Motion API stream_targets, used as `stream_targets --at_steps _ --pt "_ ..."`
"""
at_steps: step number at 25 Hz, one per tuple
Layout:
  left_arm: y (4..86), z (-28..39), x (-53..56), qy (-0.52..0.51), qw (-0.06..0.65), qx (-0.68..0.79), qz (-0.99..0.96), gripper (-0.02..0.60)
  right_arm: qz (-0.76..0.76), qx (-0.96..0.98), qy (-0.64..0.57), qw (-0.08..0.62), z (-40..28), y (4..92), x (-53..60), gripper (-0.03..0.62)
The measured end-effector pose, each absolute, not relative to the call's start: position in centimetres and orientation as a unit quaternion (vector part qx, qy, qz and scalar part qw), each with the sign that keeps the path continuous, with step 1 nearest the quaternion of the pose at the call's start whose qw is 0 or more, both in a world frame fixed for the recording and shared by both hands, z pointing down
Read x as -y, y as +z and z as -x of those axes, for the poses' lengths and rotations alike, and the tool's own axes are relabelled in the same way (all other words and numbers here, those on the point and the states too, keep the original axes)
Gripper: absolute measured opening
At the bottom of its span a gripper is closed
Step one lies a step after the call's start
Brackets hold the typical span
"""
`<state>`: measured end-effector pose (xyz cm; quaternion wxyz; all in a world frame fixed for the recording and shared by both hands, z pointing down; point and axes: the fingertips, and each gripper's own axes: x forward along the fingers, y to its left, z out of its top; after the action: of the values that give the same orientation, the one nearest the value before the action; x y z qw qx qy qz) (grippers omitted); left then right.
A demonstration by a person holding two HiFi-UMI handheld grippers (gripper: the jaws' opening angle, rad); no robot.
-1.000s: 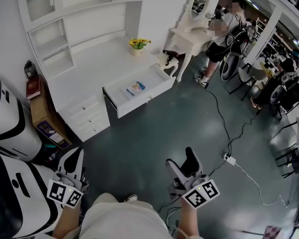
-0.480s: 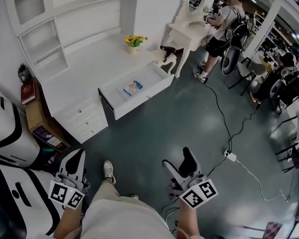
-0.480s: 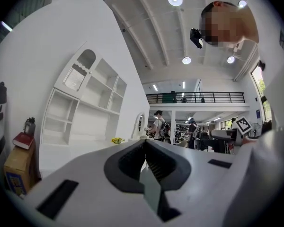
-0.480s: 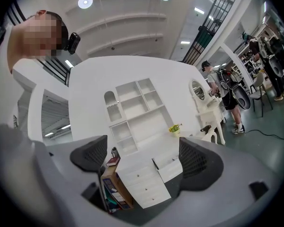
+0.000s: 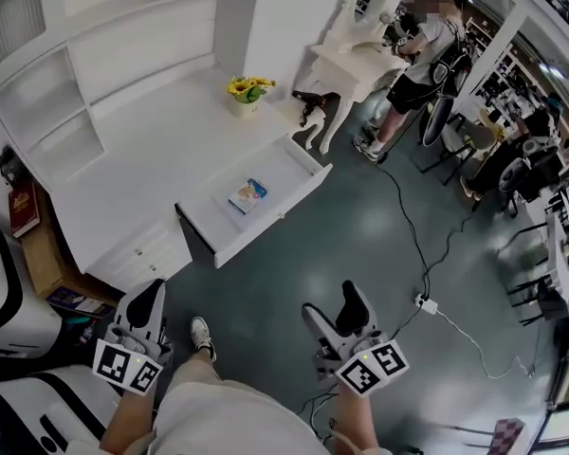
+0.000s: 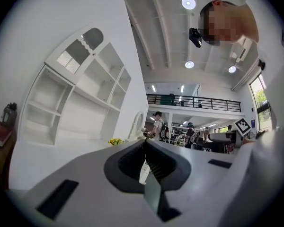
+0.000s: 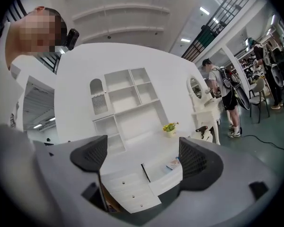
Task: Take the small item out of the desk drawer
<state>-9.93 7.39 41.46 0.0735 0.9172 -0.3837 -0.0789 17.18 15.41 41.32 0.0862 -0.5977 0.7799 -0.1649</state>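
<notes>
The white desk (image 5: 133, 173) has its drawer (image 5: 283, 202) pulled open toward me. In the drawer lies a small blue-and-white packet (image 5: 247, 195), flat and alone. Both grippers hang low in the head view, well short of the drawer. My left gripper (image 5: 150, 295) is shut with nothing in it; in the left gripper view its jaws (image 6: 145, 161) meet. My right gripper (image 5: 333, 307) is open and empty. The right gripper view shows the drawer (image 7: 166, 176) and the packet (image 7: 172, 164) between its wide-apart pads (image 7: 199, 160).
A pot of yellow flowers (image 5: 246, 90) stands on the desktop. A white dressing table (image 5: 353, 60) and a person (image 5: 419, 53) are at the far right. A cable and power strip (image 5: 425, 303) lie on the green floor. A wooden box (image 5: 40, 245) stands left of the desk.
The view has moved closer to the desk, and the drawer now sits lower and nearer. A shoe has stepped forward. Both grippers keep their state and place.
</notes>
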Motion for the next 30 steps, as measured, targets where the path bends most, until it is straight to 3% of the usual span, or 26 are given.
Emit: stream_targets --at_steps 9,16,30 --pt "41.8 12.1 7.6 -0.083 0.117 0.339 -0.93 0.017 0.634 -0.748 -0.193 0.044 -13.0 40.9 -1.6 0.462" --pt "43.3 10.6 11.4 -0.08 0.145 0.311 -0.936 0.017 0.671 -0.707 -0.219 0.04 -13.4 43.4 2.8 0.462" --pt "42.2 8.1 18.3 -0.068 0.117 0.348 -0.928 0.017 0.658 -0.683 -0.312 0.062 -16.8 50.8 14.8 0.462"
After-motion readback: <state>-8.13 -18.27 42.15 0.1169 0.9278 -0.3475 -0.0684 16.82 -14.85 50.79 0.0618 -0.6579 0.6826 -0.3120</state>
